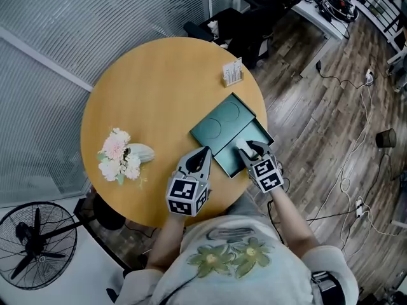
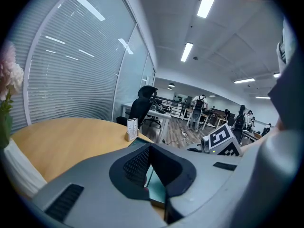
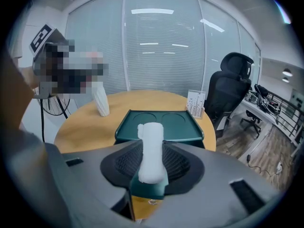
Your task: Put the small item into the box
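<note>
Grip: the right gripper (image 1: 249,149) has its jaws clamped on a small white padded roll (image 3: 151,148), pinched along its length so one end pokes out past the pads
Position: the roll hangs above the tray of a dark green shallow box (image 1: 261,133) and is not yet inside; it looks lined up for a drop
Box: it lies near the person's edge of a round wooden table (image 1: 159,88), lid folded flat away, leaving the tray open from above
Left gripper (image 1: 202,152): just beside the box's near corner, jaws drawn together at the tips with nothing between them, seemingly parked clear of the drop
Head view: the only one showing both tools flanking the box, with a pink-and-white flower bunch (image 1: 117,154) well apart
Right gripper view: alone reveals the roll's shape and two round recesses in the lid
Left gripper view: offers only a sliver of green behind its jaws
</note>
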Demonstrator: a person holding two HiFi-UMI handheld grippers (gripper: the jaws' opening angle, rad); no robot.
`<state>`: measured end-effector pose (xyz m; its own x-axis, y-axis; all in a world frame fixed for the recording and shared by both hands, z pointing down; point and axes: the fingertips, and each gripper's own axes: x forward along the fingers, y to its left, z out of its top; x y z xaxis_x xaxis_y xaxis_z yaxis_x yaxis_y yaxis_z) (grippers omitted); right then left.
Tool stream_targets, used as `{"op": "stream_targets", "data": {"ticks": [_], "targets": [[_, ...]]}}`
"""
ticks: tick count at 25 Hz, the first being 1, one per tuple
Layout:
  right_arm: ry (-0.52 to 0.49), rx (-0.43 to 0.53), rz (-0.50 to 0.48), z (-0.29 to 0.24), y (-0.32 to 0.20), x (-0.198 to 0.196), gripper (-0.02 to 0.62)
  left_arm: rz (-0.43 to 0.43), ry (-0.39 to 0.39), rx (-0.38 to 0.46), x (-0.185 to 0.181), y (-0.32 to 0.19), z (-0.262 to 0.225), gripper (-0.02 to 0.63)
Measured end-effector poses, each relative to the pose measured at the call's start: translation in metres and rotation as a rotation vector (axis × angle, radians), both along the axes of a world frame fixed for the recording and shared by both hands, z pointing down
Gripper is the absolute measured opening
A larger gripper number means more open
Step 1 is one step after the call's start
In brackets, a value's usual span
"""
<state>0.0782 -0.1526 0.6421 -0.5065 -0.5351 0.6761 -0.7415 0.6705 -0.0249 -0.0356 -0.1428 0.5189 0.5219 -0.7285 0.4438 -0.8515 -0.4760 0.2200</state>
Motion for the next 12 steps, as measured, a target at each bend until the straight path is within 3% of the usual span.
{"op": "stream_targets", "data": {"ticks": [12], "targets": [[0.04, -0.032, -0.043, 0.022, -0.006, -0.004, 0.135, -0.023, 0.0, -0.013, -0.007, -0.008, 0.006, 0.0]]}}
